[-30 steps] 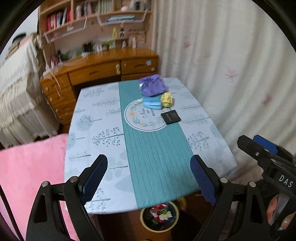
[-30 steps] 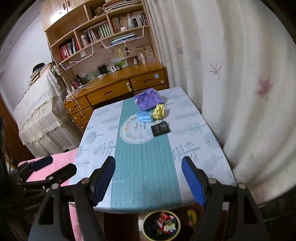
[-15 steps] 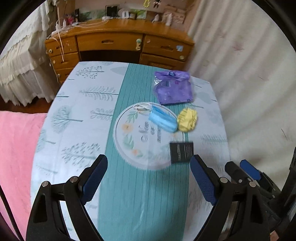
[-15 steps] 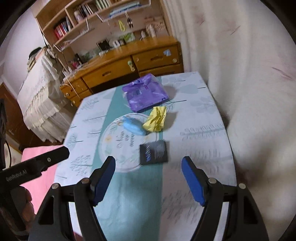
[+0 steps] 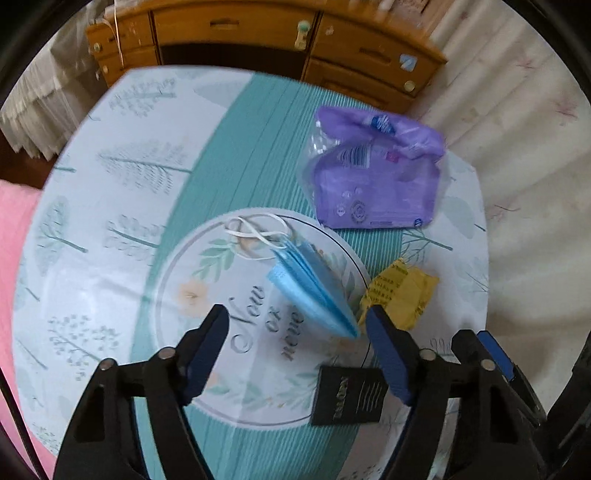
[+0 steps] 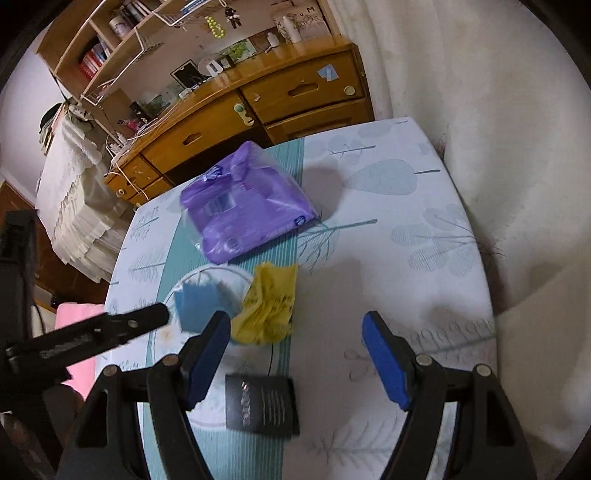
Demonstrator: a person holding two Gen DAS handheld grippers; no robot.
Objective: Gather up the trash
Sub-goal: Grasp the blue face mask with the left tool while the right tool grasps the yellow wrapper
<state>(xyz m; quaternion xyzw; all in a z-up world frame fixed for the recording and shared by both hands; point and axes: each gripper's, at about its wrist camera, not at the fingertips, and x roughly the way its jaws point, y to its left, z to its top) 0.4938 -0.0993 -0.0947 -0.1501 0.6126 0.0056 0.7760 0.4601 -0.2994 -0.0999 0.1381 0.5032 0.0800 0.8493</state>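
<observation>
The round printed medallion (image 5: 236,332) at the middle of the tablecloth (image 5: 122,192) serves as the landmark. The folded blue face mask (image 5: 314,291) lies on the medallion's right part, its white ear loops curled toward the far rim. The crumpled yellow wrapper (image 5: 400,295) sits just beside the mask, off the medallion's right rim. The purple plastic pack (image 5: 376,177) lies beyond the medallion's far right rim, near the far table edge, with the wooden desk (image 5: 266,33) behind it. A small black card (image 5: 349,395) rests on the medallion's near right rim. The left gripper (image 5: 297,332) hangs over the medallion, its jaws apart after having just been closing, the mask's near corner between them but not pinched. The right gripper (image 6: 295,339) is released too, jaws spread above the cloth right of the medallion, the wrapper just beside its left jaw and nothing grasped. Left of the medallion the cloth lies bare out to the table edge; right of it bare cloth runs to the edge along the curtain (image 6: 480,129).
</observation>
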